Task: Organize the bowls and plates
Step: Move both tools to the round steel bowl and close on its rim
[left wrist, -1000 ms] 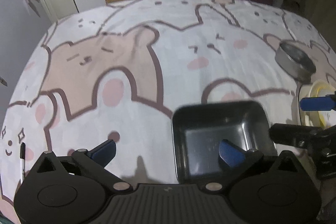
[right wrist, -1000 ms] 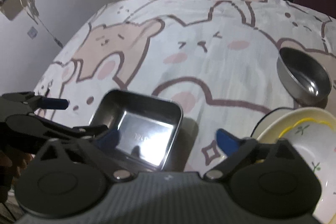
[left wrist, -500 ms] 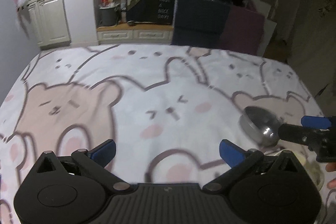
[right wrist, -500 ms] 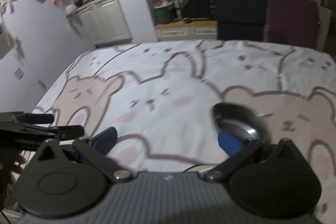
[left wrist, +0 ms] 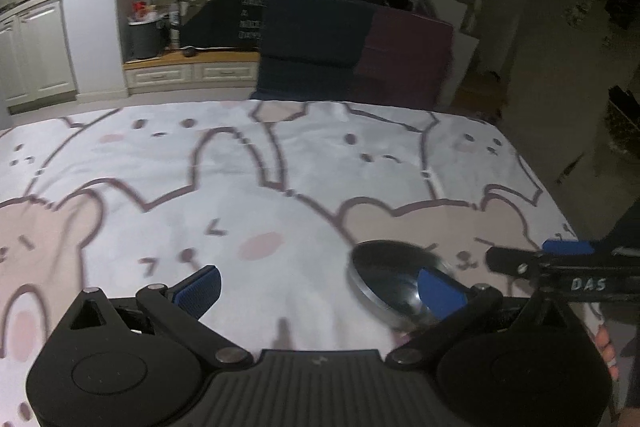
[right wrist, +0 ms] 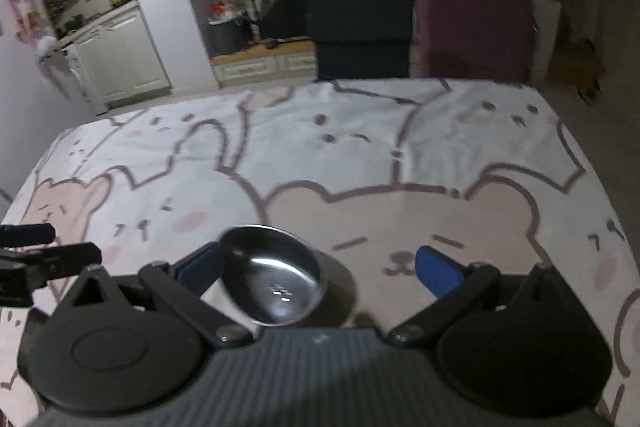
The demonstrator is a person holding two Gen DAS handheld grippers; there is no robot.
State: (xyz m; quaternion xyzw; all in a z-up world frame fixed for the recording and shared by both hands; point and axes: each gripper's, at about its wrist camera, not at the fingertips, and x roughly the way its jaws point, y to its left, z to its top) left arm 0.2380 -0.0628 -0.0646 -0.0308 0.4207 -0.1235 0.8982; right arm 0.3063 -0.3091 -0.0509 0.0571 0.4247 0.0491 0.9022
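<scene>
My right gripper is spread wide with nothing held, steel bowl on the cartoon tablecloth just ahead by its left finger. Left gripper also wide apart, holding nothing.

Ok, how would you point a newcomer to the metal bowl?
Start at the bear-print tablecloth over the table. On its near part, just ahead of the two open grippers, sits the metal bowl. It is round, shiny steel, the only dish in view.
</scene>
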